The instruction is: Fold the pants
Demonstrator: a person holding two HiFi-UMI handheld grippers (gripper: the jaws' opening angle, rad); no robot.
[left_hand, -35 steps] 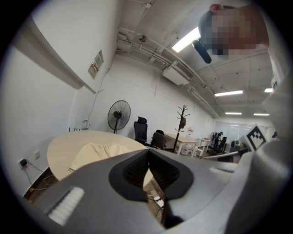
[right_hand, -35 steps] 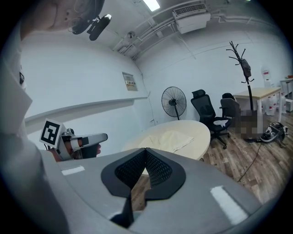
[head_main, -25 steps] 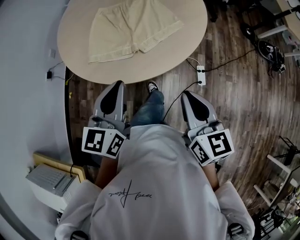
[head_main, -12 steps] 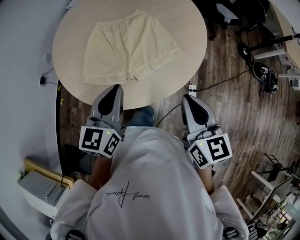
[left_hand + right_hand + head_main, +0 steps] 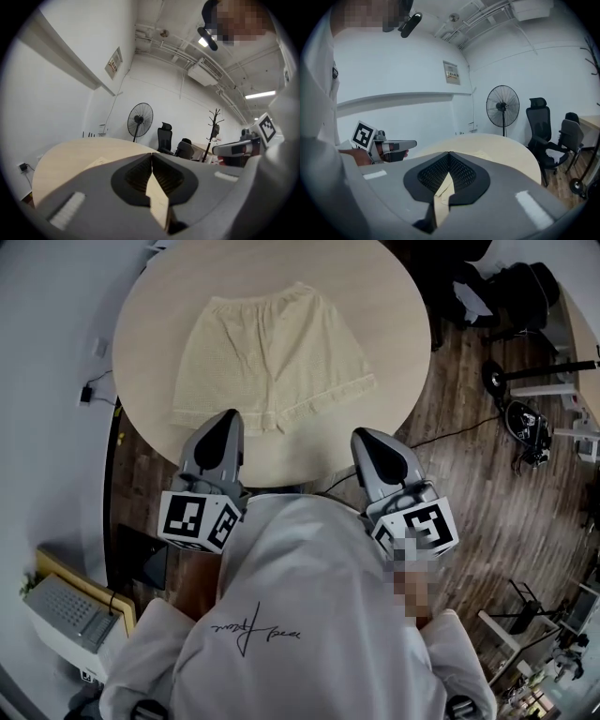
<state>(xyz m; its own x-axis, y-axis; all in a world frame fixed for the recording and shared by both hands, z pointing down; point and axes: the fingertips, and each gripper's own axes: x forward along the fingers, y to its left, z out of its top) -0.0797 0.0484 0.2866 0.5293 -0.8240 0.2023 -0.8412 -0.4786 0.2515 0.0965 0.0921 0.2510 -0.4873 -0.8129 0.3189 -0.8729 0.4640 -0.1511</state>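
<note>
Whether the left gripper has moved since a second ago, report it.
Yes. The left gripper went forward: its tip was at the round table's near edge, and now it lies over the tabletop, by the shorts' hem.

You face a round, light-beige desk standing on a dark wood-plank floor, its near edge right in front of you. On it lies a pair of pale cream fabric shorts, spread flat and a little left of the desk's middle. The waistband points to the far edge. Both leg hems point toward you, close to the near rim.
</note>
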